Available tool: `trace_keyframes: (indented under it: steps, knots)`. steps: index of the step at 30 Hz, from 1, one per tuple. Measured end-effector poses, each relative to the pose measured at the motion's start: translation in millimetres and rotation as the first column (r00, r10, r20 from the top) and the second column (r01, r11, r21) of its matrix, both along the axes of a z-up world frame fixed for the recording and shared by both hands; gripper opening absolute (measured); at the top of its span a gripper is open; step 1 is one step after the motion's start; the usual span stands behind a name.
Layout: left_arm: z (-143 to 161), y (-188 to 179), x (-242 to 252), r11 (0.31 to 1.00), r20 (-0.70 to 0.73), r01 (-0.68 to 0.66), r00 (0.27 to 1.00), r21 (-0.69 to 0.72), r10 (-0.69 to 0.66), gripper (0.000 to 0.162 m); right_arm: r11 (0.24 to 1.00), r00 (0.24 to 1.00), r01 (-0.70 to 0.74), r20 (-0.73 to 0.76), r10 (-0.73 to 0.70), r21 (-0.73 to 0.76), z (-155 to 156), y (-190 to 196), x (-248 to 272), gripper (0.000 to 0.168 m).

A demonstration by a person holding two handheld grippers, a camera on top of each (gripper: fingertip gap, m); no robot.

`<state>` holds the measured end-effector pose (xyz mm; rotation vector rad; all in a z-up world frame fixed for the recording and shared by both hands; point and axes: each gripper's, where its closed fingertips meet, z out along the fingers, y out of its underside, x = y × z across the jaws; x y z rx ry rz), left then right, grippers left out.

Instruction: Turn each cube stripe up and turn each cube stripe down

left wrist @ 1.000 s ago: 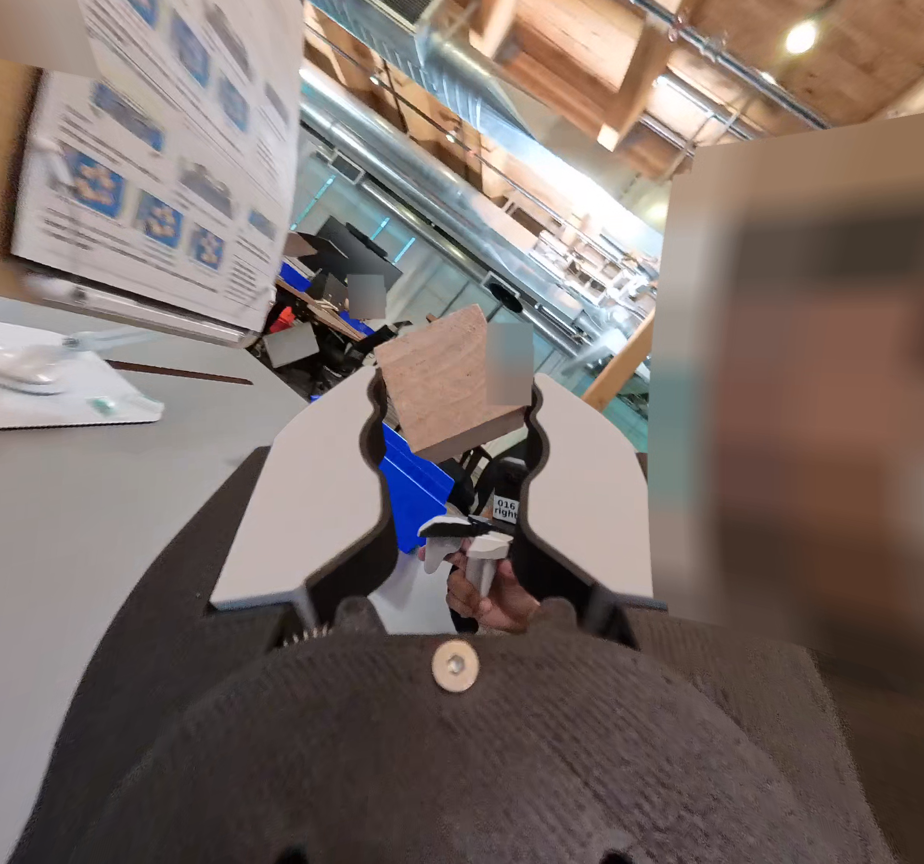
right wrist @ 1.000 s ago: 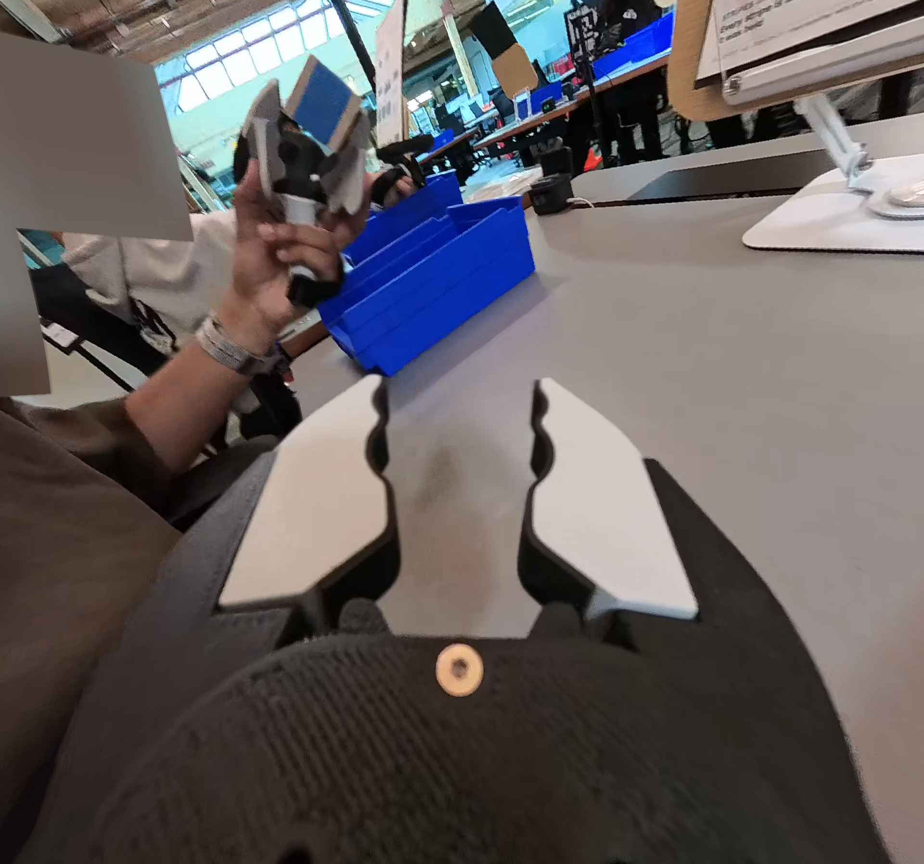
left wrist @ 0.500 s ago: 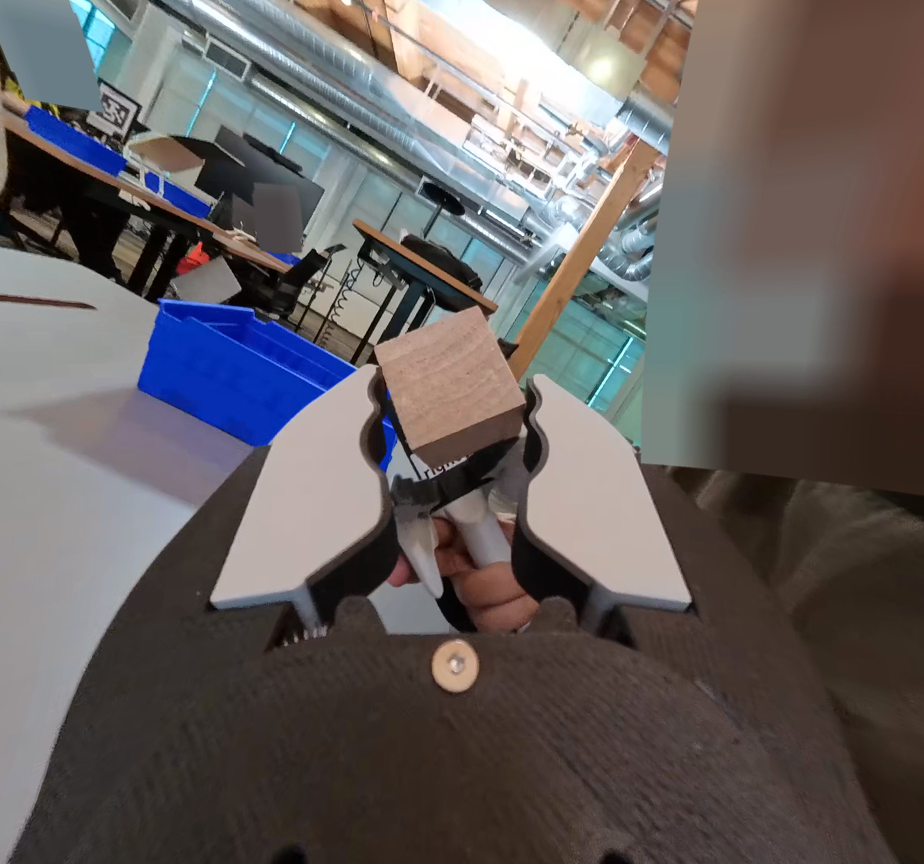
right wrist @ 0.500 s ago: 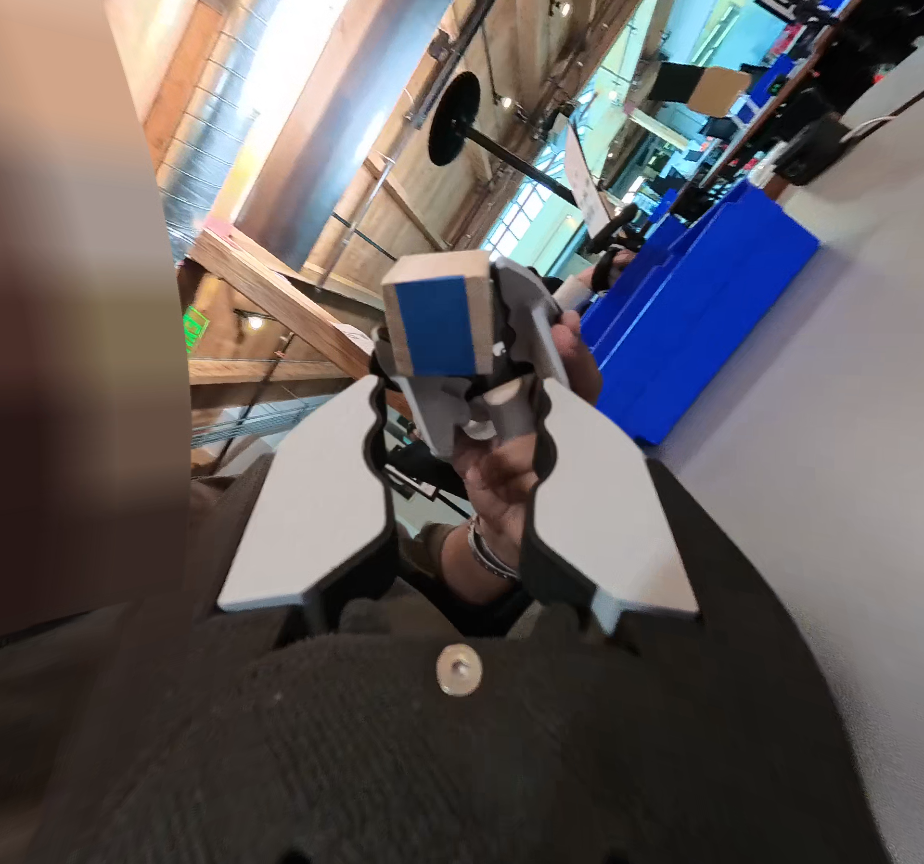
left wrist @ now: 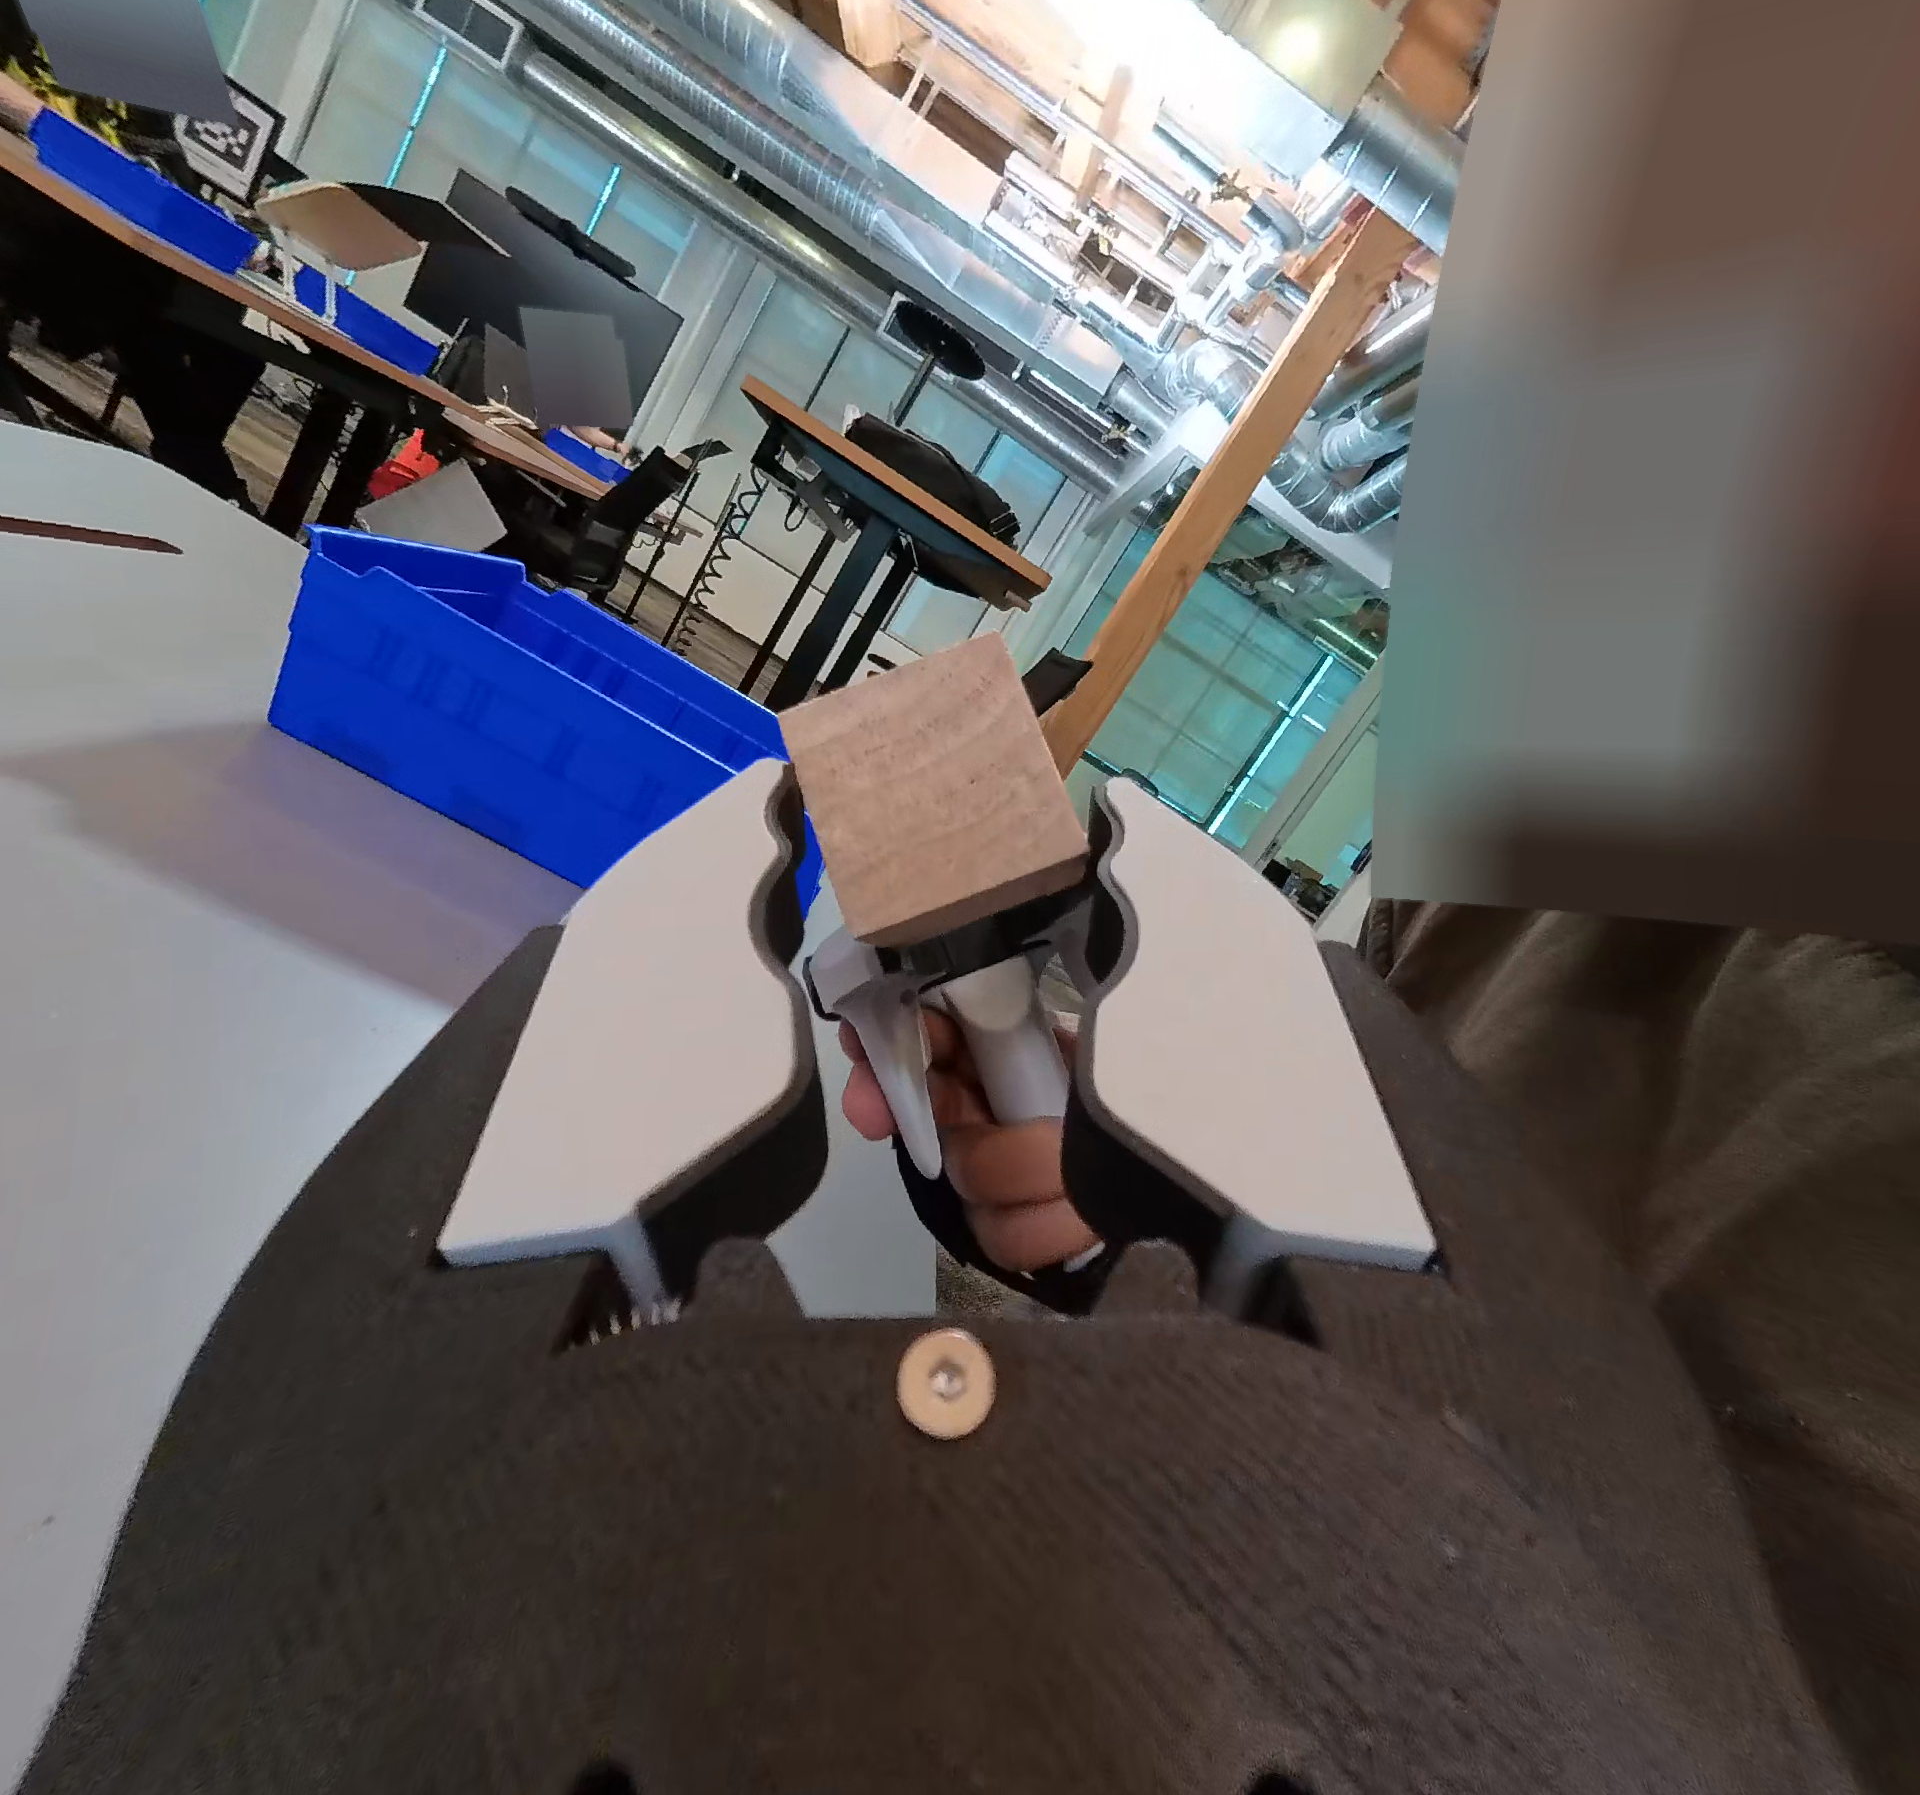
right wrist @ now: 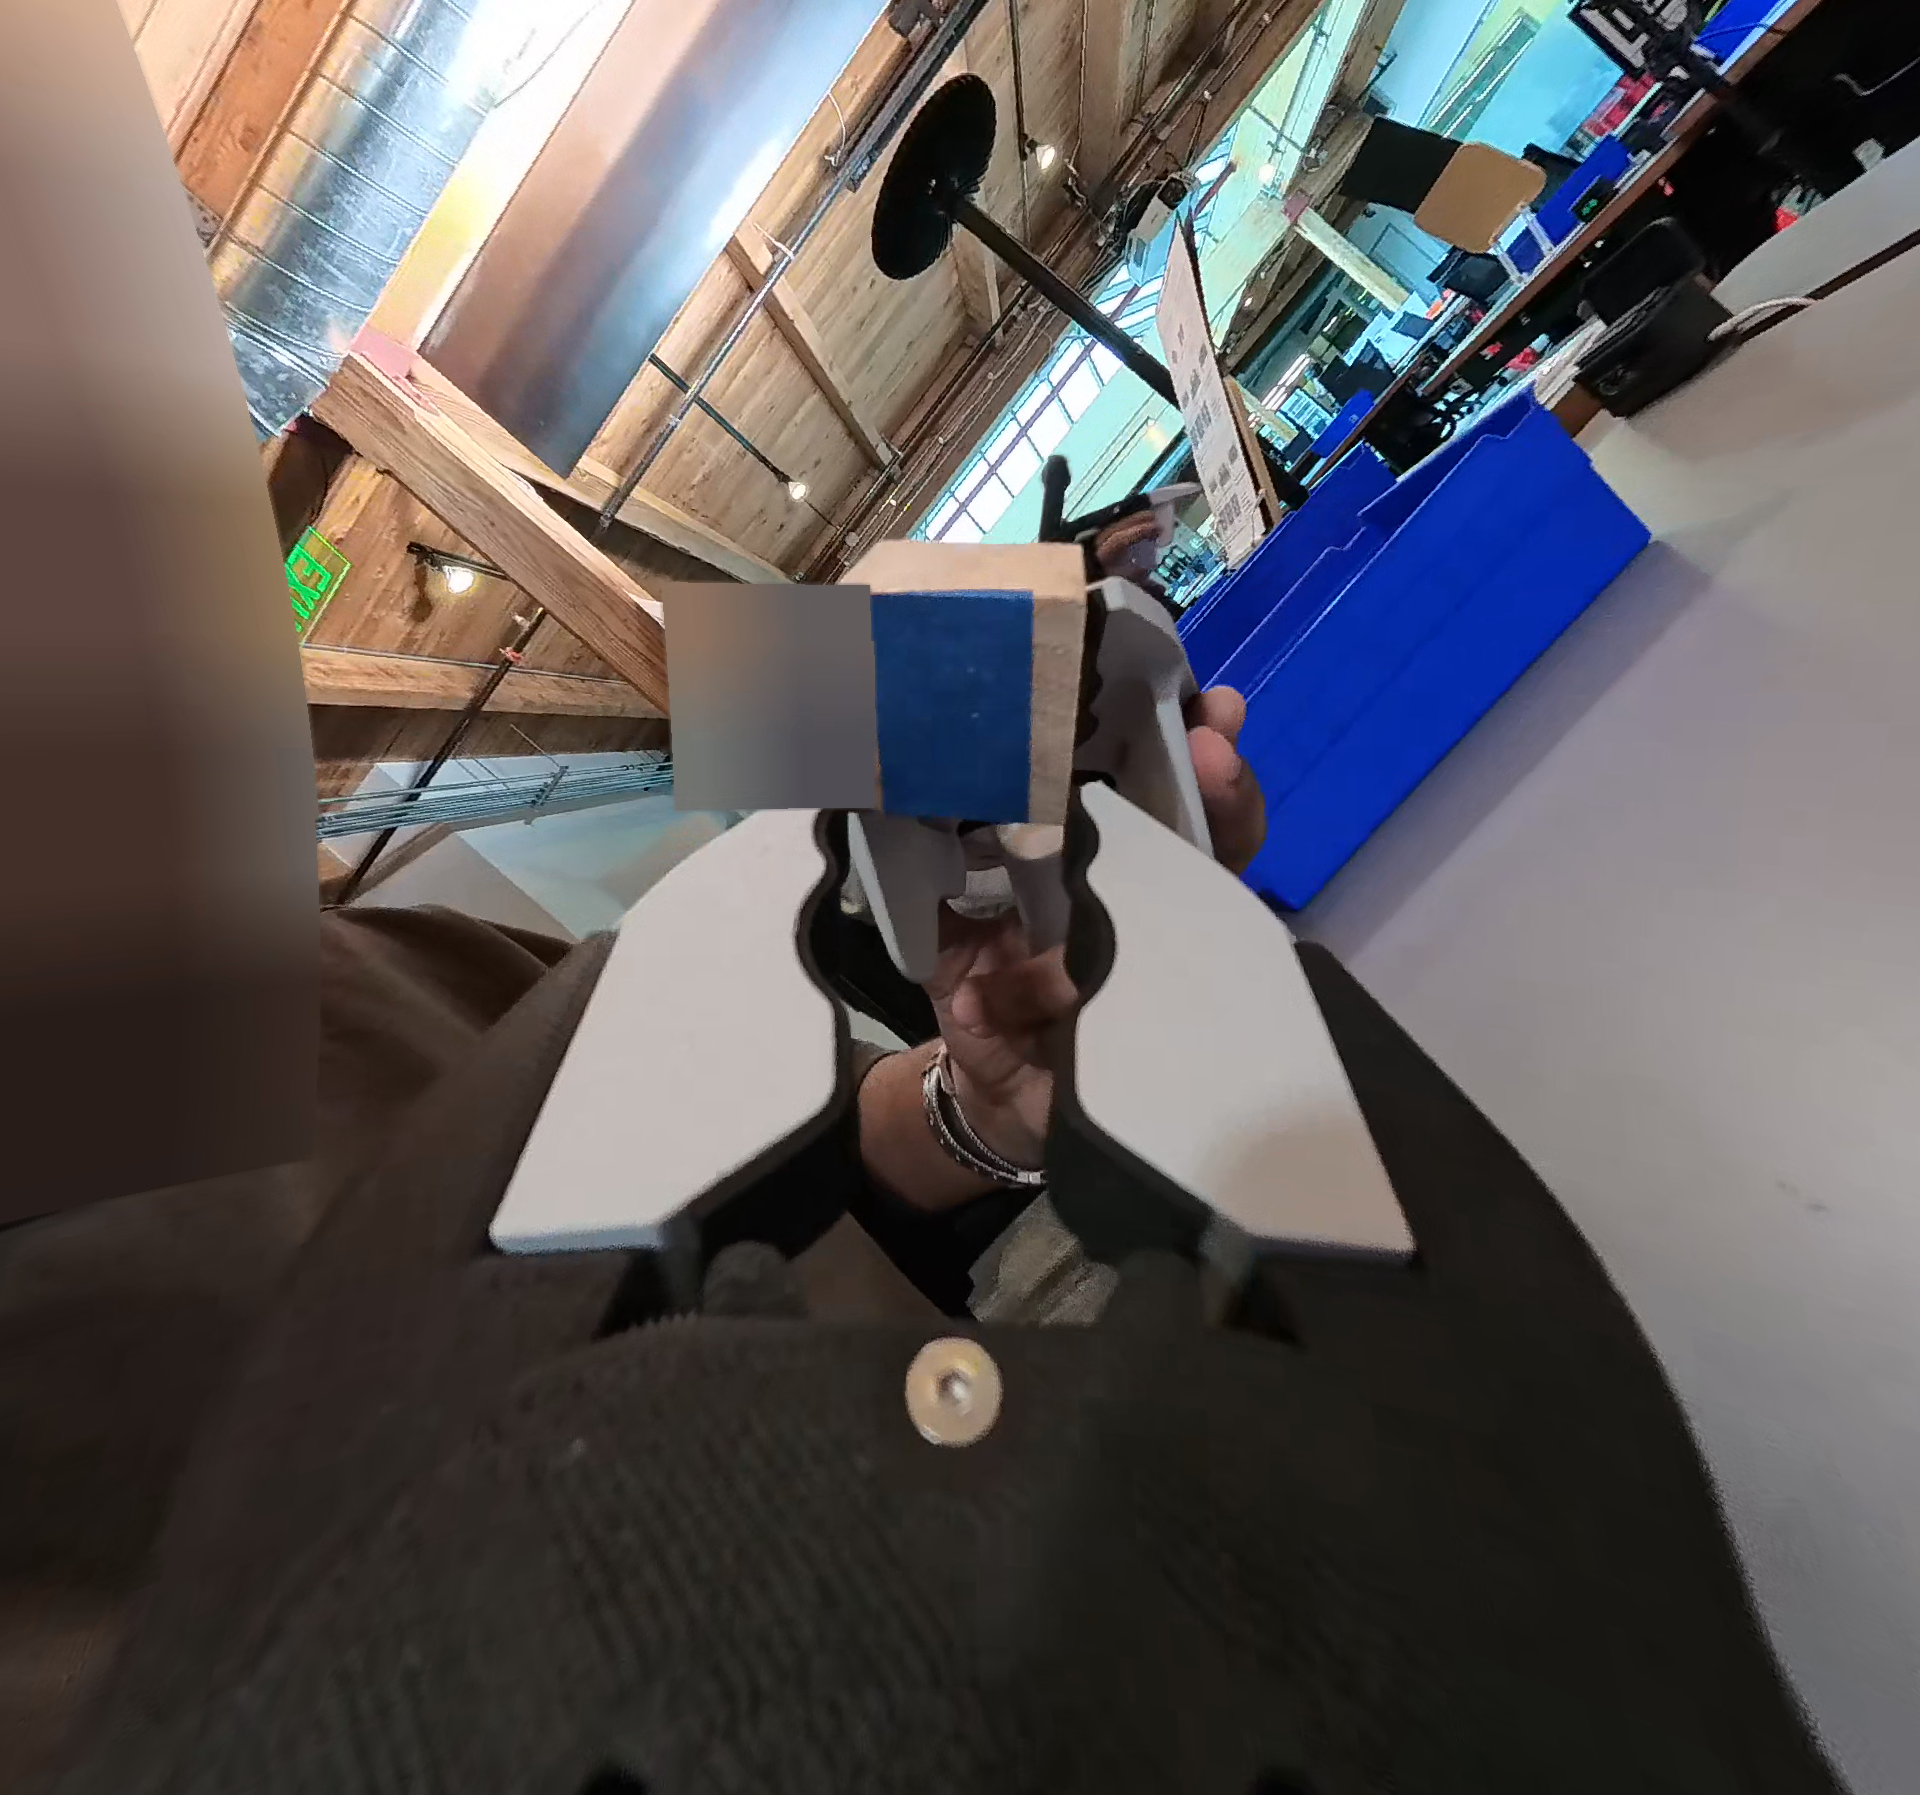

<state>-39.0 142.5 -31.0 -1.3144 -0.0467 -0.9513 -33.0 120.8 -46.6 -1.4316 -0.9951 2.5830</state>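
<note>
A wooden cube (left wrist: 935,789) is held up in the air between the tips of my left gripper (left wrist: 940,800), which is shut on it. In the left wrist view only its bare wood faces show. In the right wrist view the cube (right wrist: 1055,696) shows a blue stripe (right wrist: 951,706) facing the camera. My right gripper (right wrist: 951,826) is open, and its tips are just below the cube and apart from it. The two grippers face each other. The right gripper's handle and hand (left wrist: 987,1070) show under the cube, and a left gripper finger (right wrist: 1143,675) shows behind it.
A blue bin (left wrist: 499,696) stands on the grey table (left wrist: 208,966), and it also shows in the right wrist view (right wrist: 1434,623). The person's brown-clad body (left wrist: 1662,1226) is close on the right. Other desks and monitors stand far behind.
My right gripper rose from the table to face the cube, and its jaws narrowed a little. My left gripper turned away from the document stand with the cube still in it.
</note>
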Motion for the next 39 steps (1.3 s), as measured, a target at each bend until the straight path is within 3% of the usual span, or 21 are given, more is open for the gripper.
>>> trace_keyframes:
  steps: [9,13,17,20,25,30,34,39]
  knots:
    - [-6.9,0.6,-1.4,0.999,0.019,0.021,1.000,-0.029,-0.021,0.052,0.995,0.998,0.056,0.007,-0.057,0.087,-1.8,18.8,0.8,0.039]
    - [-10.9,2.0,-5.2,0.999,0.043,0.023,0.999,-0.047,-0.021,0.054,0.976,0.995,0.096,0.018,-0.102,0.196,-4.3,29.3,1.0,0.040]
    - [-17.3,4.8,-12.0,0.997,0.052,0.004,0.999,-0.082,0.001,0.060,0.907,0.977,0.200,-0.012,-0.211,0.371,5.4,58.5,4.8,0.040]
    - [-20.0,5.4,-12.4,0.995,0.050,0.006,0.999,-0.097,-0.001,0.060,0.782,0.931,0.334,-0.055,-0.360,0.527,24.4,108.8,13.6,0.040]
    - [-25.9,6.6,-6.4,0.992,0.004,0.022,1.000,-0.126,-0.021,0.061,0.525,0.737,0.442,0.039,-0.674,0.727,27.6,236.9,54.3,0.040]
    - [-33.9,6.2,5.7,0.985,-0.087,0.056,0.994,-0.162,-0.071,0.061,0.387,0.439,0.283,0.240,-0.866,0.877,-29.2,337.2,115.5,0.040]
    - [-41.4,7.8,10.6,0.982,-0.169,0.036,0.983,-0.186,-0.068,0.062,0.426,0.263,0.067,0.396,-0.880,0.902,-82.4,365.3,154.8,0.041]
    - [-46.0,10.5,12.1,0.978,-0.167,0.040,0.983,-0.205,-0.075,0.062,0.538,0.176,-0.049,0.538,-0.825,0.841,-129.0,372.3,172.0,0.041]
